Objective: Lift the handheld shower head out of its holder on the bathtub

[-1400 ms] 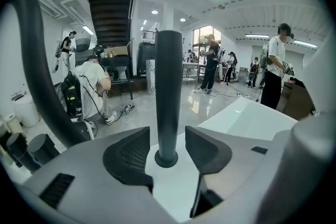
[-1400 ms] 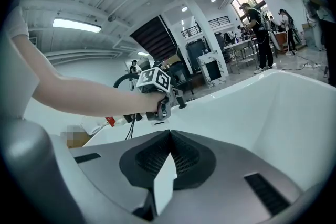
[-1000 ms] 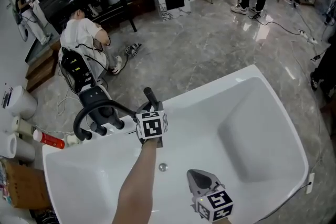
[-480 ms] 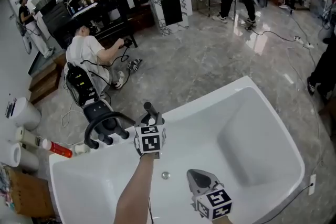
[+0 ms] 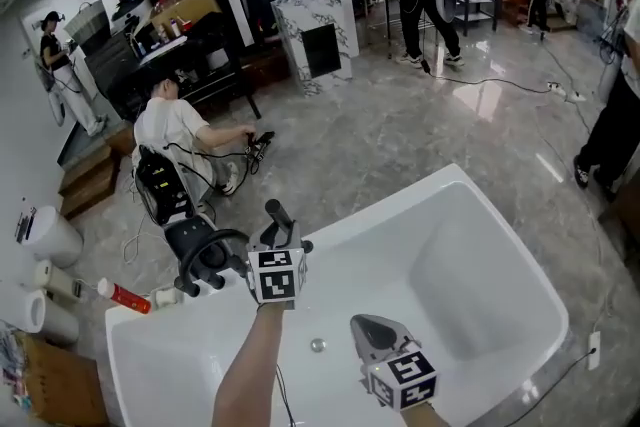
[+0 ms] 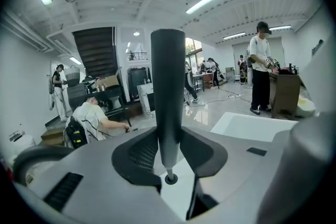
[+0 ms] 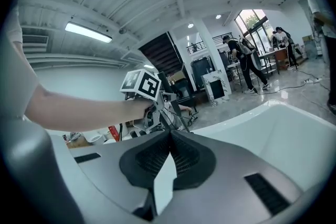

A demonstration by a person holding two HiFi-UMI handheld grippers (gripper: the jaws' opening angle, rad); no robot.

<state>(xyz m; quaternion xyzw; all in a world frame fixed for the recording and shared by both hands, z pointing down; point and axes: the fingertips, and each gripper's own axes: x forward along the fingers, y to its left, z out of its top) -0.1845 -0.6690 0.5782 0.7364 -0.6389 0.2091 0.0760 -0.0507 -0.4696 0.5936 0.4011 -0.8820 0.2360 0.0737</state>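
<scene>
The dark grey handheld shower head stands upright in my left gripper, which is shut on its handle above the tub's far-left rim. In the left gripper view the handle rises straight between the pads of that gripper. To its left on the rim sits the black curved tap fitting with the holder. The white bathtub fills the lower view. Over the basin, near me, my right gripper is shut and holds nothing; its own view shows the right gripper with pads together.
A red and white bottle and paper rolls lie on the floor left of the tub. A crouching person with a black device is just beyond the fitting. The drain is in the tub floor.
Both grippers have risen. The left one carries the shower head upward and stays shut on it; the right one stays shut and empty.
</scene>
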